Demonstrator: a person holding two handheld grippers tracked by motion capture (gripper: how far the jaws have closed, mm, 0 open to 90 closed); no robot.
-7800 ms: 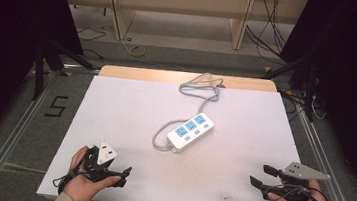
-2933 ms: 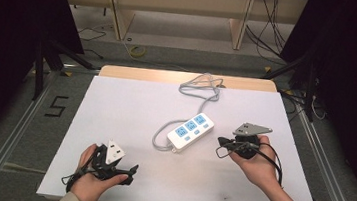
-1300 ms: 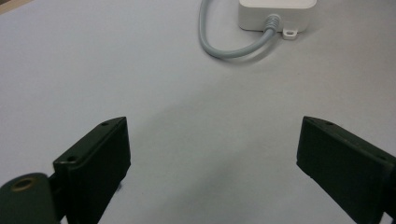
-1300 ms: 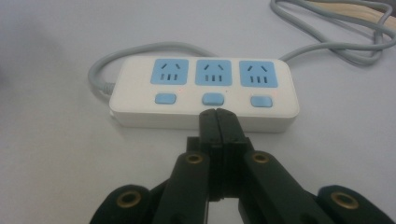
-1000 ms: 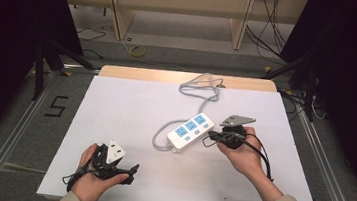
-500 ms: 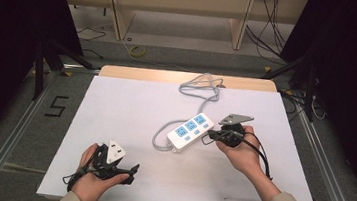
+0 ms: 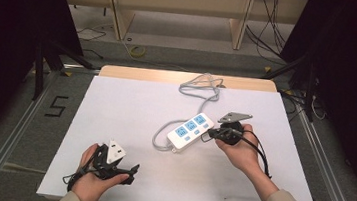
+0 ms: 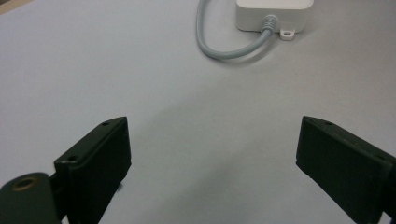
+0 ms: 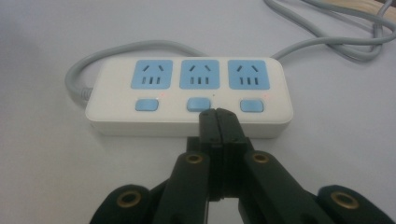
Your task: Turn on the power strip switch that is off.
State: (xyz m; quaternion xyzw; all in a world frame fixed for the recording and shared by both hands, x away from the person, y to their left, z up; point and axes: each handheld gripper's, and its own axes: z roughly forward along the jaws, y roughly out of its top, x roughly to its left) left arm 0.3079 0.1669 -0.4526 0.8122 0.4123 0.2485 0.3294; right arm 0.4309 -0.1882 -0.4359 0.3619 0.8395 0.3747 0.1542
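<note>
Power strip [image 7: 191,130] sat mid-table. Right gripper [image 9: 217,114] had its jaws pressed together on nothing, tips right at the middle switch [image 9: 199,103], 12 o'clock from them. Probably pressing it; a short downward nudge looked next. Left gripper [image 8: 212,154] idled wide open, empty.

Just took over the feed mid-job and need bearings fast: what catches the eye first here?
A white power strip with three blue sockets and three blue switches lies mid-table on the white sheet, its grey cord looping toward the far edge. The right hand-held gripper, jaws shut, points at the middle switch. The left hand-held gripper waits open at the near left.
</note>
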